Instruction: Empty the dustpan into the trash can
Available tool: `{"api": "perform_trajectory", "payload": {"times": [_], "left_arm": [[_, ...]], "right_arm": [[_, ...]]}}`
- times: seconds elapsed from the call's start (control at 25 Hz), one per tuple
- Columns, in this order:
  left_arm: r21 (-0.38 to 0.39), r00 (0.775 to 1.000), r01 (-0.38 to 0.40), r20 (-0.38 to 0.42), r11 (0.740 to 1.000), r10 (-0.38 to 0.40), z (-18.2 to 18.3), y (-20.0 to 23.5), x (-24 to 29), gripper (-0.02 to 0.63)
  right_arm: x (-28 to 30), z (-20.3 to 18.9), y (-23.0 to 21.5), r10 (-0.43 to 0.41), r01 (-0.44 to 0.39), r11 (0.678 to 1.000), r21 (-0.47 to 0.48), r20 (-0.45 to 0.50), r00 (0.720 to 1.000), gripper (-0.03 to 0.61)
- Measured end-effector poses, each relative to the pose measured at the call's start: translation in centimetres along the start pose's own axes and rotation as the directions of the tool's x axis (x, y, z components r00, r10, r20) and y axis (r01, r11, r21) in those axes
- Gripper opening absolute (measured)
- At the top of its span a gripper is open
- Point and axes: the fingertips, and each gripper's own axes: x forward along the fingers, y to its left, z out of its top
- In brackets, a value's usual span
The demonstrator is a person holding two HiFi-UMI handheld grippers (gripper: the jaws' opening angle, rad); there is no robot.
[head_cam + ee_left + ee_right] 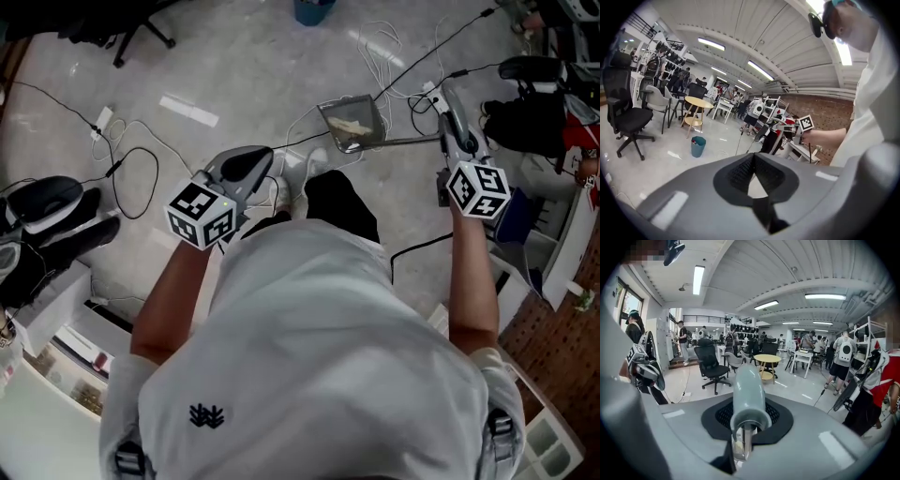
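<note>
A long-handled dustpan [354,124] sits low over the floor ahead of my feet, with pale scraps lying in it. Its thin shaft [412,142] runs right to my right gripper [457,141]. That gripper [746,425] is shut on the pale grey-blue handle grip [749,390], which points forward between the jaws. My left gripper [246,167] hangs over the floor to the left of the pan, apart from it. Its jaws [753,159] are shut with nothing in them. A blue trash can [314,9] stands farther ahead on the floor and also shows as the teal trash can [698,146].
Cables [141,155] and a power strip [103,120] lie across the grey floor. Black bags [47,202] and white bins [66,347] crowd the left; shelving [553,253] and dark gear stand at the right. Office chairs [628,119], a round yellow table [767,360] and people fill the room beyond.
</note>
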Motion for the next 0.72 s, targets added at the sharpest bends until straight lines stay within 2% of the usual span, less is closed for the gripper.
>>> {"api": "perform_trajectory", "payload": {"times": [0.16, 0.36, 0.72], "left_arm": [[-0.002, 1.0, -0.015, -0.004, 1.0, 0.015, 2.0, 2.9, 1.9, 0.054], [-0.022, 0.997, -0.081, -0.002, 0.996, 0.081, 5.2, 7.7, 5.2, 0.054], [0.005, 0.992, -0.124, -0.003, 0.992, 0.124, 15.1, 13.4, 14.7, 0.054]], "right_arm": [[5.1, 1.7, -1.5, 0.013, -0.014, 0.999, -0.029, -0.008, 1.0, 0.041], [10.8, 2.6, -4.3, 0.051, -0.051, 0.998, -0.035, -0.02, 0.999, 0.041], [18.4, 7.9, -10.3, 0.144, -0.143, 0.989, -0.018, 0.019, 0.989, 0.041]]}}
